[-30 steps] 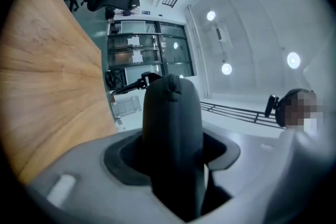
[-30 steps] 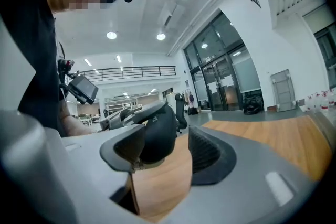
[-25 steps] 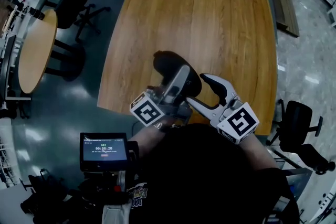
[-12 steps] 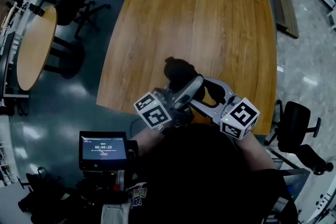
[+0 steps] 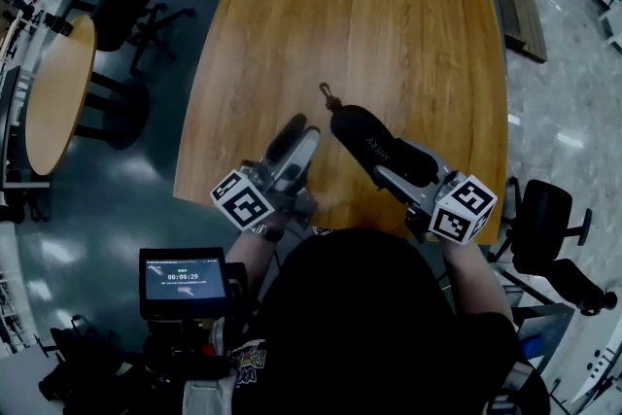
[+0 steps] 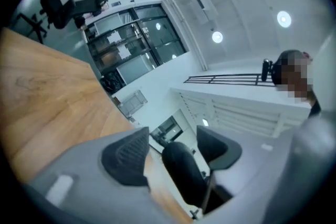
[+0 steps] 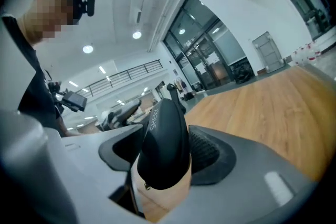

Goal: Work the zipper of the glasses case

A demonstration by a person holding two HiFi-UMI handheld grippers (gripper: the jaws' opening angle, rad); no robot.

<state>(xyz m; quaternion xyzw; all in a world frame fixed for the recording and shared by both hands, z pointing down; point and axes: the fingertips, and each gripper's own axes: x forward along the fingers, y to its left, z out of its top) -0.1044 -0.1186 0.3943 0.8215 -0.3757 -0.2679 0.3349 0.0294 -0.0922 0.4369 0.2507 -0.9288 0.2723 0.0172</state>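
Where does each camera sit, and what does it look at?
Head view: on the head, looking down at the table; the left gripper, right gripper and arms show.
Left gripper view: rides that gripper, tilted up toward the ceiling; its opening jaws show, case seen through the gap, untouched.
Right gripper view: rides that gripper; its jaws clamp the case.
All share case and table.
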